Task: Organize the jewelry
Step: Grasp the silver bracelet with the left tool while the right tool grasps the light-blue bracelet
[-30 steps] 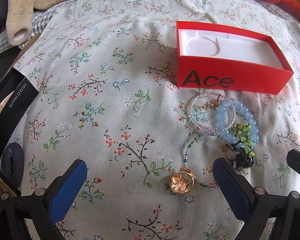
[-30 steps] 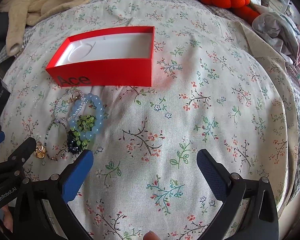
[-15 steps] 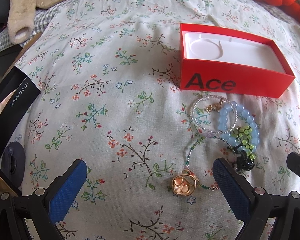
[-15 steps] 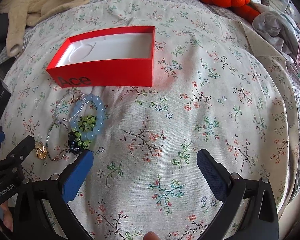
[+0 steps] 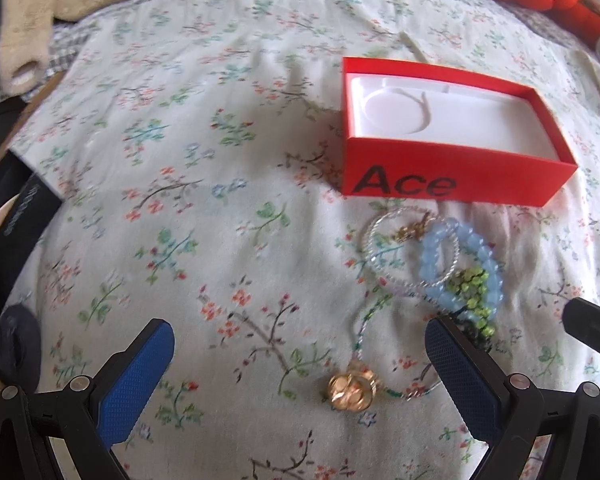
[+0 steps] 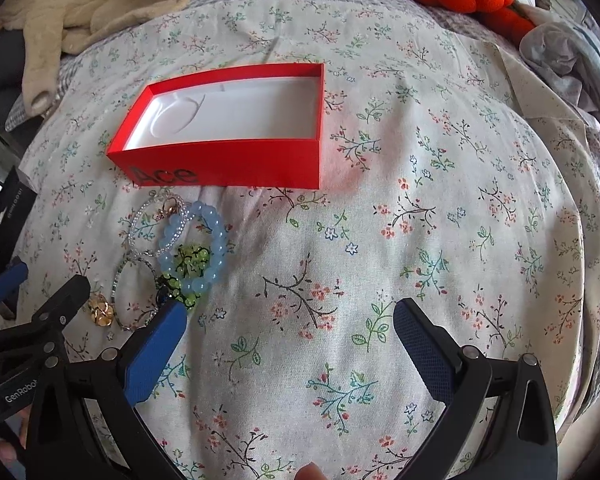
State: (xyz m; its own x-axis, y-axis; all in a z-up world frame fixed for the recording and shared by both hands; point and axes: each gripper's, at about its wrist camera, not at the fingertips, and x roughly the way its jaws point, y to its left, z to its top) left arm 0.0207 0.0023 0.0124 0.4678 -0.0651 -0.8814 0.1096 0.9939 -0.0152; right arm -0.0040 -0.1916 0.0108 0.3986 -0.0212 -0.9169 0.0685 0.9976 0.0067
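Floral bedspread [image 6: 420, 200] (rumpled) carries red box [image 6: 228, 164], tangled bracelets [image 6: 180, 248].

— Where does the left wrist view look from?
— Low over the bed [image 5: 228, 208], facing forward, close to the bracelets [image 5: 432, 264] just before the red box [image 5: 452, 184].
— And the right wrist view?
— Slightly higher and further right, facing the same way. Both share the red box [image 6: 236, 164], bracelets [image 6: 180, 248] and floral bedspread.
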